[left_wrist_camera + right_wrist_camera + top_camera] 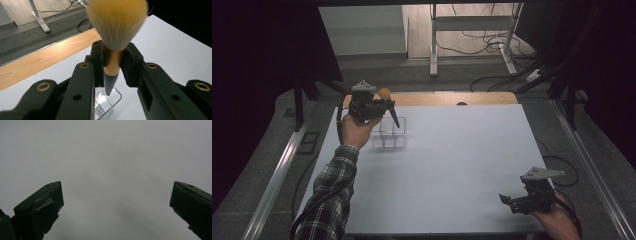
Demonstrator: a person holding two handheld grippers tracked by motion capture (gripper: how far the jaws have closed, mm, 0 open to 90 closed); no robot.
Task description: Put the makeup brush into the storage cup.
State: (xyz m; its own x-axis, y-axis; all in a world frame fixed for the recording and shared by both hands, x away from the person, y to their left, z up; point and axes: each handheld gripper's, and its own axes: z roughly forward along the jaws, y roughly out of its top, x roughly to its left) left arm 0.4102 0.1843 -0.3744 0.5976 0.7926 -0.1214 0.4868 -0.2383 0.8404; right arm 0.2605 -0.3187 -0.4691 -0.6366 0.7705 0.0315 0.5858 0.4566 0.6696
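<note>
A person's left gripper (pixel 379 107), raised over the far-left part of the white table (pixel 462 165), is clamped on a makeup brush (pixel 113 45) at its copper-coloured ferrule, jaws pressed against both sides. The brush stands nearly upright, pale yellow bristles on top and the grey handle tip pointing down. Directly under that tip sits a clear plastic organizer (pixel 391 134), a small open-topped holder with divided compartments; in the left gripper view the tip hangs just over one open cell near the holder's corner, apparently not yet inside it. The brush's long axis runs almost straight into the opening, tilted slightly in the high view, so the move that seems to follow is a short lowering with little sideways correction. Which compartment it lines up with cannot be told for certain.

The right gripper (pixel 526 199) rests low at the near-right corner of the table, well apart from the holder, jaws spread wide and holding nothing; its own view looks onto bare white surface. Nothing lies between brush and holder. A strip of bare wood (pixel 447 98) edges the far side of the table, beyond which cables (pixel 492 42) and a desk frame (pixel 472 35) stand on the floor.
</note>
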